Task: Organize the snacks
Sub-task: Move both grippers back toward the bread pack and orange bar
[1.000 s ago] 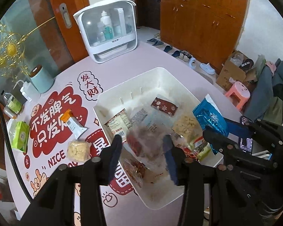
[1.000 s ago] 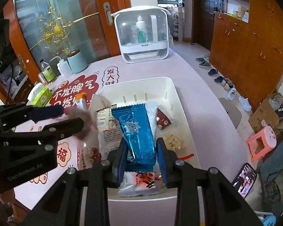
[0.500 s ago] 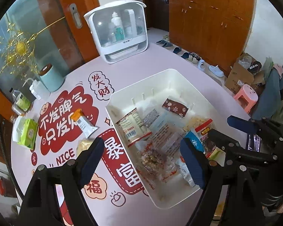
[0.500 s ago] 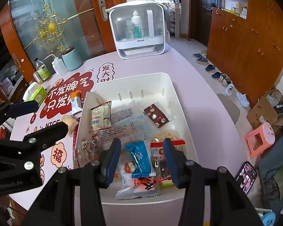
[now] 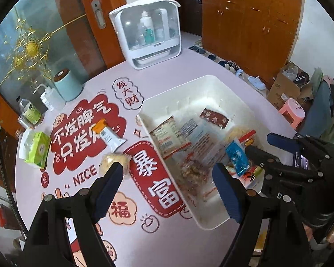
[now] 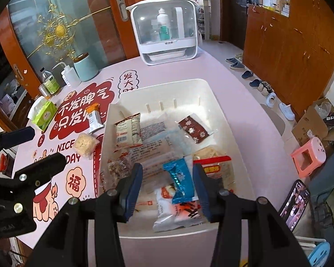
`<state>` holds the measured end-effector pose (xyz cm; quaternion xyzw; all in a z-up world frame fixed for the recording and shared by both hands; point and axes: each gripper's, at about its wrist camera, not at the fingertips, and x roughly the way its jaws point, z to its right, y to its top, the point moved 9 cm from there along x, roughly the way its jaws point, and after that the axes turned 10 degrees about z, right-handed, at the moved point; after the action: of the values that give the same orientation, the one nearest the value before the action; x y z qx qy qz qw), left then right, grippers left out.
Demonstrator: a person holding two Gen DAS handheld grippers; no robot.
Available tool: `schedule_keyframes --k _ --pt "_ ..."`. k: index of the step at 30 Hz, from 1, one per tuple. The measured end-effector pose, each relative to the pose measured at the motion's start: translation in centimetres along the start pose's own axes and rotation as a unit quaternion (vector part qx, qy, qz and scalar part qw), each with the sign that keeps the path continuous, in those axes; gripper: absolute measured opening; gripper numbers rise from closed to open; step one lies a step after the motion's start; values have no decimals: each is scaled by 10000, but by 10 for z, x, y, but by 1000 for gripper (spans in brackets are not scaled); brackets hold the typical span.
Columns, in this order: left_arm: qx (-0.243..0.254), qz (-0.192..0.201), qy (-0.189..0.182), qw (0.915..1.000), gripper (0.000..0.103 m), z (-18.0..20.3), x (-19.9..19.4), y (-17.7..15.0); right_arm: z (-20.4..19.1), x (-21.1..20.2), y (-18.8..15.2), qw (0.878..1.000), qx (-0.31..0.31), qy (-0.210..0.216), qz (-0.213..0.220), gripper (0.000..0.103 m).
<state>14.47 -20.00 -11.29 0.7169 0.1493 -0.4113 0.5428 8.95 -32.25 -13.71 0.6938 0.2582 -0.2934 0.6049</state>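
Observation:
A white tray [image 5: 211, 82] [image 6: 158, 84] on the pink table holds several snack packets. My right gripper [image 6: 168, 171] [image 5: 258, 143] hovers open over the tray's near end. A blue packet [image 6: 180, 178] [image 5: 236, 155] lies loose below it, free of the pads. My left gripper [image 5: 167, 173] [image 6: 46, 144] stands wide open and empty above the tray's left rim. A clear packet of brown snack [image 5: 193, 171] [image 6: 115, 169] lies in the tray. Outside it on the table are an orange-and-white bar [image 5: 109, 135] [image 6: 93, 118] and a yellow cracker pack [image 5: 113, 160] [image 6: 84, 143].
A green tissue pack [image 5: 37, 149], a teal canister [image 5: 66, 84] and small bottles line the table's left edge. A white cabinet with bottles [image 5: 149, 33] stands at the back. A phone [image 6: 296, 202] lies to the right, and a pink stool [image 6: 309, 155] stands on the floor.
The left gripper let the clear snack packet go into the tray, opened wide and drifted left. The right gripper opened and dropped the blue packet into the tray.

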Motion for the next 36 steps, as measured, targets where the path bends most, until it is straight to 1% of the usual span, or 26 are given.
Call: schedule_keyframes --k 6,12,17,22,24,27,30,32,36 --pt "-154 -203 68 9997 81 -27 -3 -26 -20 1 -5 10000 -13 -6 -22 47" --pt "-355 -285 206 9988 82 -62 -9 -46 -49 3 -8 9999 -122 57 -45 47" --pt "-663 -307 377 9966 82 -102 -15 -60 -76 5 -11 9995 -276 155 -68 47" --pt "-999 -370 573 9927 82 -146 -19 -76 -102 10 -12 9987 -406 269 -118 47" --pt "-1057 -387 670 9914 82 -163 -20 -79 -112 14 -12 9983 -474 320 -131 47" --pt "-1084 -349 794 9903 82 -186 -22 -76 -128 19 -9 9974 -576 406 -155 47" --pt "-1021 -299 865 9906 82 -209 -23 -65 -144 26 0 9959 -680 567 -187 47" --pt "-940 -279 773 9922 82 -223 -21 -51 -156 31 9 9941 -766 738 -189 47" --pt "-710 -239 785 9941 82 -249 -7 -20 -184 47 40 9873 -1186 1060 -32 47"
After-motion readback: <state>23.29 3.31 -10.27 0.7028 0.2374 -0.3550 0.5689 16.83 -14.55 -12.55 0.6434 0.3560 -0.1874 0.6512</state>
